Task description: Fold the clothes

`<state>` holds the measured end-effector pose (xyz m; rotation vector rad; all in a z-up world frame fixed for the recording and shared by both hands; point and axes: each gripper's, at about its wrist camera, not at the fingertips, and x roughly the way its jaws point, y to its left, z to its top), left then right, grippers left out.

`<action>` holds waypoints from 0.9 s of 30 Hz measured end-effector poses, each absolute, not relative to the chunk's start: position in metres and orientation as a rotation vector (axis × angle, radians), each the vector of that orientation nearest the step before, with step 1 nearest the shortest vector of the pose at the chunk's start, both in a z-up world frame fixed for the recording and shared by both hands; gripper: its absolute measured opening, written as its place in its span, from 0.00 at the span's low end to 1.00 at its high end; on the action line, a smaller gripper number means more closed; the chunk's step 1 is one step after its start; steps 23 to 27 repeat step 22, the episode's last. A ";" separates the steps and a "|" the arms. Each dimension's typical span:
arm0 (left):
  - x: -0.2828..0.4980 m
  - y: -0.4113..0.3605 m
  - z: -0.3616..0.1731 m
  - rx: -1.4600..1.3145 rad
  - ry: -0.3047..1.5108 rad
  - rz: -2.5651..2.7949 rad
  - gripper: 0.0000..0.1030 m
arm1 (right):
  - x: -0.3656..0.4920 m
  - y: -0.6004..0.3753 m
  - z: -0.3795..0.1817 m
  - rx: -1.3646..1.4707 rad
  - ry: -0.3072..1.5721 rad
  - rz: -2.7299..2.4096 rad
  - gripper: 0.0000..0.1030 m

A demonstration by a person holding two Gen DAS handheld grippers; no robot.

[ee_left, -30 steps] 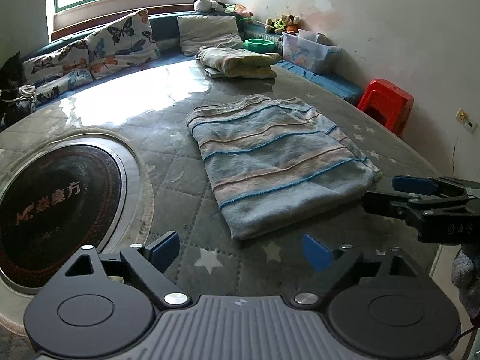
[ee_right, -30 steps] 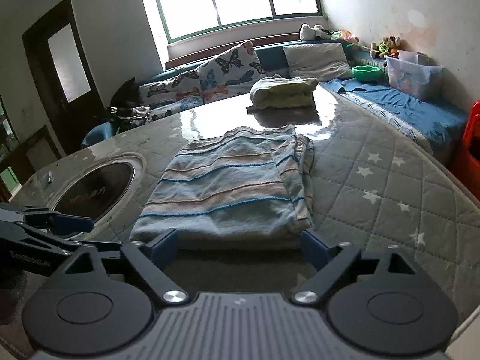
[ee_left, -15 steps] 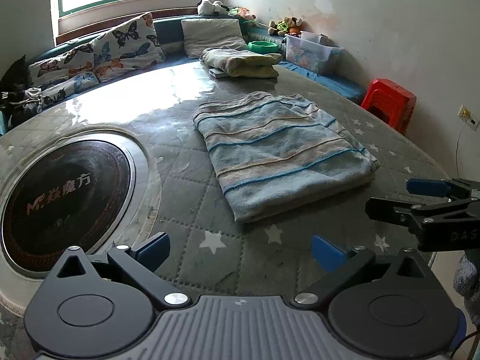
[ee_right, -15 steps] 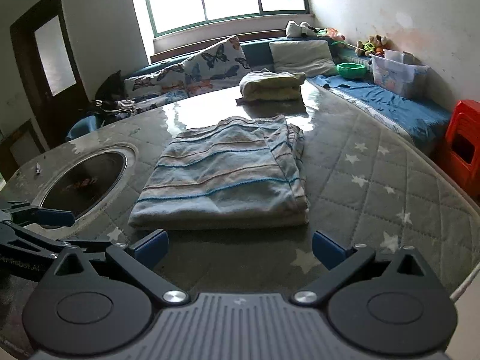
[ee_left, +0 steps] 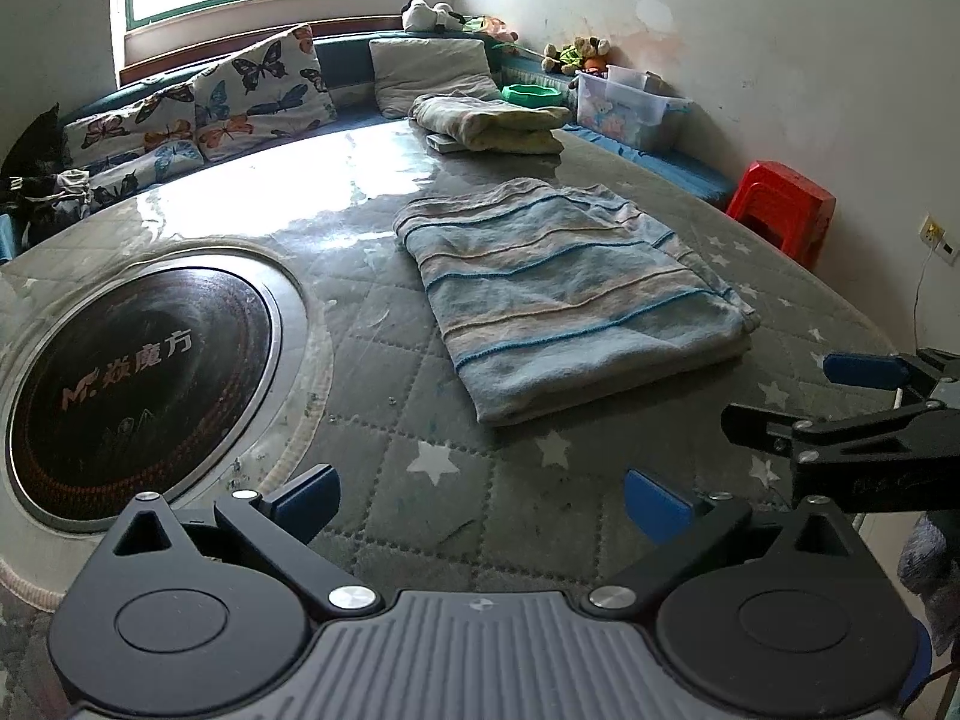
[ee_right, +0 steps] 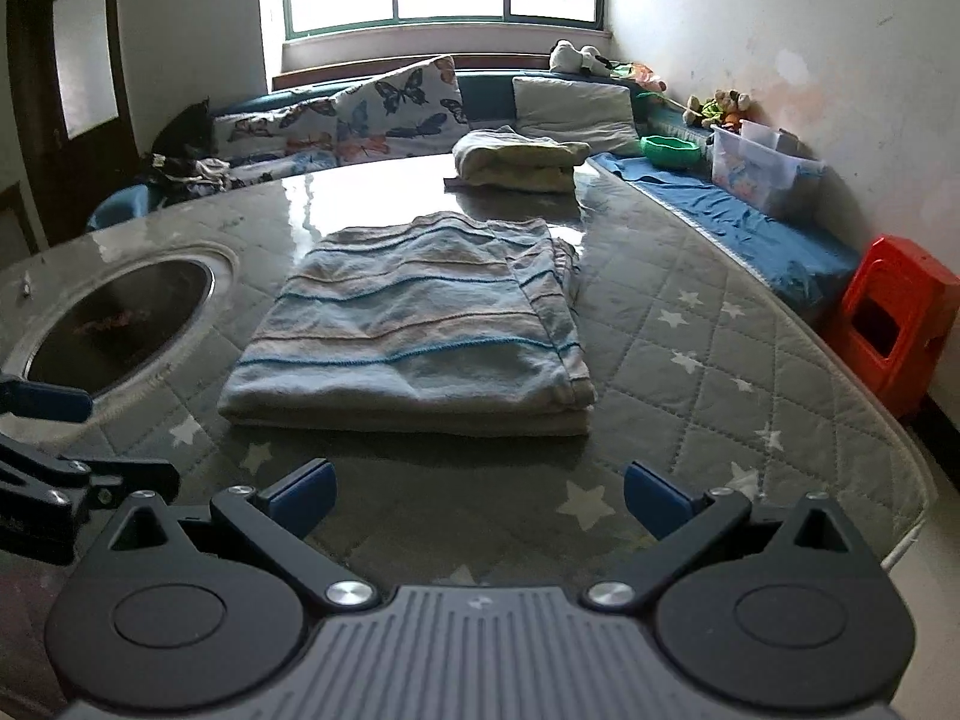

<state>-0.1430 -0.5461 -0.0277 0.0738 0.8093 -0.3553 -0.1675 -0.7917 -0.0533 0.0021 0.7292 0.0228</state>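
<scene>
A folded blue and beige striped cloth [ee_left: 570, 294] [ee_right: 420, 324] lies flat on the round quilted table [ee_left: 492, 510] [ee_right: 690, 360]. My left gripper [ee_left: 480, 495] hovers open over the table's near edge, short of the cloth, with nothing between its blue pads. My right gripper [ee_right: 477, 495] is open too, back from the cloth's near fold and holding nothing. In the left wrist view the right gripper [ee_left: 840, 402] shows at the right edge; in the right wrist view the left gripper's fingers [ee_right: 54, 402] show at the left edge.
A round black cooktop [ee_left: 132, 378] [ee_right: 120, 318] is set into the table left of the cloth. A second folded cloth [ee_left: 492, 123] [ee_right: 519, 162] lies at the far side. Cushions [ee_left: 258, 93], a clear bin [ee_left: 624, 111] and a red stool [ee_left: 780, 210] [ee_right: 894, 318] ring the table.
Both grippers have drawn back from the cloth, which now lies farther ahead of each. Their jaws stand a little wider than a second ago. The cloth has not moved.
</scene>
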 end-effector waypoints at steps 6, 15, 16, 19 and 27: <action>-0.145 -0.548 -0.028 0.072 0.810 -0.354 1.00 | -0.169 -0.793 -0.056 0.013 0.736 0.020 1.00; -0.148 -0.550 -0.030 0.071 0.811 -0.354 1.00 | -0.170 -0.796 -0.055 0.018 0.741 -0.016 1.00; -0.148 -0.550 -0.030 0.070 0.811 -0.354 1.00 | -0.169 -0.796 -0.055 0.016 0.742 -0.019 1.00; -0.149 -0.550 -0.030 0.071 0.808 -0.354 1.00 | -0.169 -0.795 -0.056 0.013 0.744 -0.024 1.00; -0.149 -0.550 -0.030 0.072 0.809 -0.350 1.00 | -0.168 -0.795 -0.056 0.009 0.743 -0.030 1.00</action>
